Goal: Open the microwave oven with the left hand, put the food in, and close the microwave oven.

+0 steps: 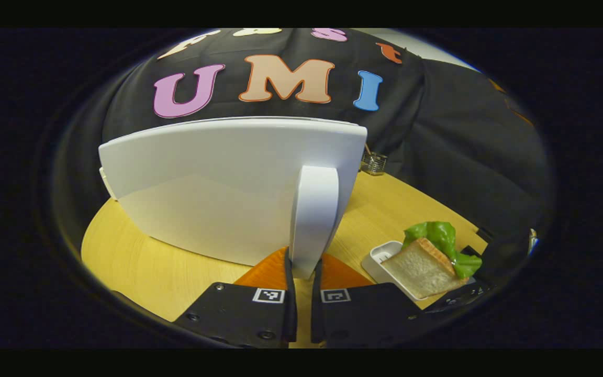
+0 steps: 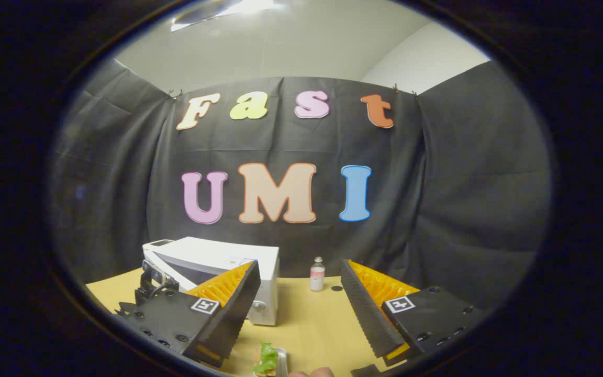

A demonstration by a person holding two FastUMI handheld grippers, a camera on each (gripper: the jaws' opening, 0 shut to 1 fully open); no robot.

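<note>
The microwave [image 1: 228, 183] was white and boxy, standing on the wooden table [image 1: 139, 262] before the black cloth; its door [image 1: 218, 173] was plain and smooth, with an upright white handle [image 1: 314, 220] near the right edge; the left gripper [image 1: 301, 272] was clamped on that handle, both fingers pressing its lower end; to the right lay the food [image 1: 427, 262], a slice of bread with green lettuce on a small white tray [image 1: 380, 256]; in the right gripper view the right gripper [image 2: 301, 309] stood wide apart above the food, a small bottle [image 2: 317, 274] beyond; no writing was legible.
</note>
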